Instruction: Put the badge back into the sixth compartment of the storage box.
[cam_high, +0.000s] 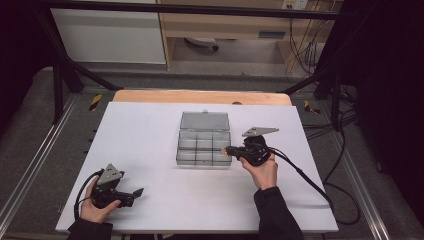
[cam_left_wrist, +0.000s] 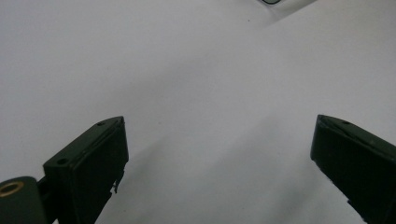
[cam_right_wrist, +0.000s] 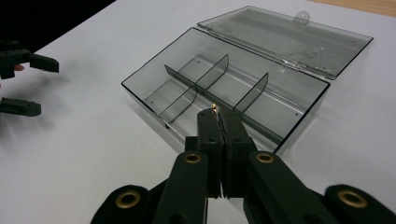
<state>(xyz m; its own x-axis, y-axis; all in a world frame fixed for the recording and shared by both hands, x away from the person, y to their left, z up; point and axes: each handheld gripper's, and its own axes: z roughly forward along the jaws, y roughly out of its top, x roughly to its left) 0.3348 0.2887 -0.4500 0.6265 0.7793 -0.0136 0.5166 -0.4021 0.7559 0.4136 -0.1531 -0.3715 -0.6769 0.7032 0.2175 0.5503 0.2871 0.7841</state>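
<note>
- The white table (cam_high: 150, 165) bears a clear compartment box (cam_high: 204, 145) at its middle, lid open flat behind.
- The left gripper (cam_high: 136, 194) rests near the table's front left, jaws spread wide, nothing between.
- The right gripper (cam_right_wrist: 218, 112), jaws closed, pinches a tiny brass-coloured piece (cam_right_wrist: 214, 107) over the box's near edge.
</note>
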